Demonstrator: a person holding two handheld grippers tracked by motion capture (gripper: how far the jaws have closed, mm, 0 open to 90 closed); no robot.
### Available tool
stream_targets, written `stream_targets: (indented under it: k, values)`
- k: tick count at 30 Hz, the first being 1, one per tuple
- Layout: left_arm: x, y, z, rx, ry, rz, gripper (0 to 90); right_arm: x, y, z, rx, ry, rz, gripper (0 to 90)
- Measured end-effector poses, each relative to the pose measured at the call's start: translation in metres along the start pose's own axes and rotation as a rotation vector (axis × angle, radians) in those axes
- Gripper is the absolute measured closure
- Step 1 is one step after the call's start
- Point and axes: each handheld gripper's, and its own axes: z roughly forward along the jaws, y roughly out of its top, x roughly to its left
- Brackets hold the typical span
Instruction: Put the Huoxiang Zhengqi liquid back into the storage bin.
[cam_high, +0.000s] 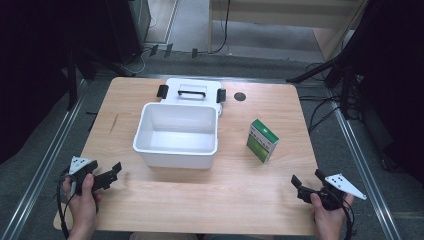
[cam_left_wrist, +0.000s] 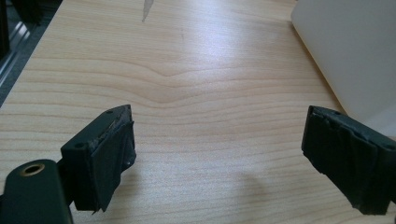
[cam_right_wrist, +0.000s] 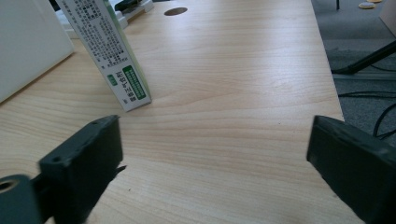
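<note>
Table (cam_high: 165, 197): wooden top, carrying everything listed below; a dark round hole (cam_high: 240, 96) is sitting in it just beyond the tub's far right corner.

Tub (cam_high: 176, 134): white, rectangular, open, standing near the middle of the table; nothing is lying inside it. This tub is serving as landmark for all entries.

Lid (cam_high: 192, 91): white, with a black handle and two black clasps, lying flat against the far side of the tub and touching it.

Box (cam_high: 262, 140): green and white carton, standing upright on the table to the right of the tub, near it but apart. In the right gripper view the box (cam_right_wrist: 105, 49) is rising ahead and to the left of the jaws, well clear of them.

Left hand (cam_high: 82, 197): coming in from the near edge, left of the tub and nearer the person, forearm angled slightly inward, gripping the tool's handle.

Right hand (cam_high: 327, 210): coming in at the near right corner, well apart from the tub and nearer than the box.

Left gripper (cam_high: 111, 172): pointing toward the tub's near left corner, jaws standing wide apart, holding nothing, hovering over bare wood.

Right gripper (cam_high: 305, 181): pointing toward the box, jaws spread fully wide, nothing between them.
</note>
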Motion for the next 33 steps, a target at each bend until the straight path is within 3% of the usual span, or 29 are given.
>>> stream_targets:
  k: [3,7,13,16,21,25,30,33]
  values:
    - [0.000,0.000,0.000,0.000,-0.001,-0.001,10.4,0.000,0.000,0.000,-0.002,-0.007,0.012,12.7]
    - [0.000,0.000,-0.001,0.003,-0.009,-0.001,10.4,0.000,0.000,0.000,0.000,-0.012,0.012,13.0]
    - [0.000,0.000,-0.001,0.005,-0.010,-0.002,10.4,0.002,0.000,0.001,0.018,0.019,0.003,17.7]
    - [0.000,0.000,0.000,0.006,-0.012,-0.003,10.4,0.005,0.002,0.001,-0.002,-0.021,-0.030,30.3]
    - [0.000,0.000,0.000,0.004,-0.009,-0.001,10.5,0.007,0.007,0.002,-0.024,-0.065,-0.100,36.2]
    - [0.000,0.000,-0.001,0.004,-0.010,-0.001,10.4,0.009,0.012,-0.001,-0.034,-0.058,-0.087,32.8]
    - [0.000,0.000,0.000,0.006,-0.014,-0.004,10.4,0.018,0.018,-0.005,-0.022,-0.068,-0.165,35.5]
    - [0.000,0.000,0.000,0.004,-0.013,-0.005,10.4,0.018,0.024,-0.004,-0.001,-0.022,-0.172,38.7]
